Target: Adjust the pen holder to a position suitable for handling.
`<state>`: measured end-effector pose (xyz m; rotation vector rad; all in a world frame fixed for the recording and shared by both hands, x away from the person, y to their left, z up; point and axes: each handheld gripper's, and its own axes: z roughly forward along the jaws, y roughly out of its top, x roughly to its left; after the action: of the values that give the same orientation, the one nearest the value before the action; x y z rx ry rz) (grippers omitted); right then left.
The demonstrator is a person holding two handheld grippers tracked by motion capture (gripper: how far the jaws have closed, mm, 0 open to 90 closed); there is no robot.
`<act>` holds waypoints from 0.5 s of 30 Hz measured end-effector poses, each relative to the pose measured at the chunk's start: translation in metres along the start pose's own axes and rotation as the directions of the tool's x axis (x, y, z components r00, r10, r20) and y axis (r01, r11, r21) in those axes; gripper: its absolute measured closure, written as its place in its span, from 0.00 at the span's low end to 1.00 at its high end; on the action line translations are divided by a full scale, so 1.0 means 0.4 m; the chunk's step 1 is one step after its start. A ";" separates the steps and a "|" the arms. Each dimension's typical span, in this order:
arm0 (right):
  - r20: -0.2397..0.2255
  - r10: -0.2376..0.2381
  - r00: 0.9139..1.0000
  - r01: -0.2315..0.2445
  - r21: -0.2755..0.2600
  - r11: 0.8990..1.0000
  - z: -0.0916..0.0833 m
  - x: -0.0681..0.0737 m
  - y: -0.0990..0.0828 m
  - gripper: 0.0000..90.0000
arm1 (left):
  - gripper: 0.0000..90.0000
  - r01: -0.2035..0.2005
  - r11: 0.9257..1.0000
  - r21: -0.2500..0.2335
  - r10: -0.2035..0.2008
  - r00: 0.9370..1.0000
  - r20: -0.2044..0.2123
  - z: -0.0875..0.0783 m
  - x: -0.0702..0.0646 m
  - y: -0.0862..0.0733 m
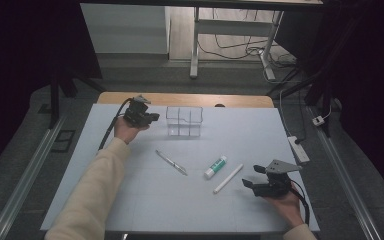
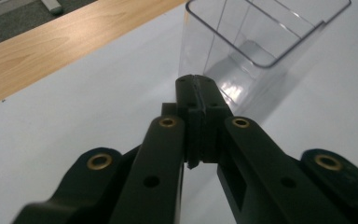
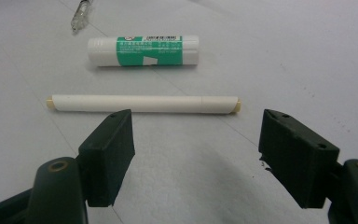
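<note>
On a matte, pale grey counter point(image 1: 145, 200), the left claw point(image 1: 150, 118) is hovering with its black jaws pressed flat together and holding nothing, just beside a clear, square-walled plastic organiser point(image 1: 184, 121) with glossy compartments. The right claw point(image 1: 252, 176) is resting near the front edge with its blocky jaws spread wide and empty, facing a slim white cylindrical marker point(image 3: 142, 104). A stubby green-and-white glue stick point(image 3: 143, 50) and a thin transparent pen point(image 1: 171, 162) are lying just beyond the marker.
</note>
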<state>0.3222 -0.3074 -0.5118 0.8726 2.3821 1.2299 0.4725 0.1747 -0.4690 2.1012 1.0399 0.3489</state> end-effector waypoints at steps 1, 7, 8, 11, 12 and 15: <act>0.000 0.000 1.000 0.000 0.000 1.000 0.000 0.000 0.000 0.29 | 0.99 -0.011 1.000 0.001 0.011 1.000 -0.003 -0.005 -0.001 -0.005; -0.001 0.002 1.000 -0.002 -0.003 1.000 -0.001 0.001 0.000 0.29 | 0.93 -0.065 0.998 -0.006 0.065 0.998 0.027 -0.043 0.001 -0.026; -0.003 0.003 1.000 -0.003 -0.003 1.000 0.000 0.001 -0.001 0.29 | 0.90 -0.077 0.997 -0.008 0.077 0.996 0.036 -0.050 0.001 -0.029; -0.001 0.001 1.000 -0.001 -0.001 1.000 -0.001 0.002 -0.001 0.29 | 0.83 -0.105 0.994 -0.032 0.107 0.991 0.079 -0.071 -0.003 -0.038; 0.000 0.001 1.000 -0.001 -0.001 1.000 -0.001 0.002 -0.001 0.29 | 0.81 -0.111 0.993 -0.037 0.114 0.989 0.091 -0.078 -0.005 -0.041; 0.001 0.001 1.000 -0.001 0.002 1.000 -0.001 0.003 -0.001 0.29 | 0.71 -0.140 0.990 -0.036 0.143 0.983 0.112 -0.095 -0.016 -0.050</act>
<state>0.3211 -0.3071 -0.5121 0.8747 2.3832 1.2274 0.4369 0.1969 -0.4573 2.1492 0.8169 0.3061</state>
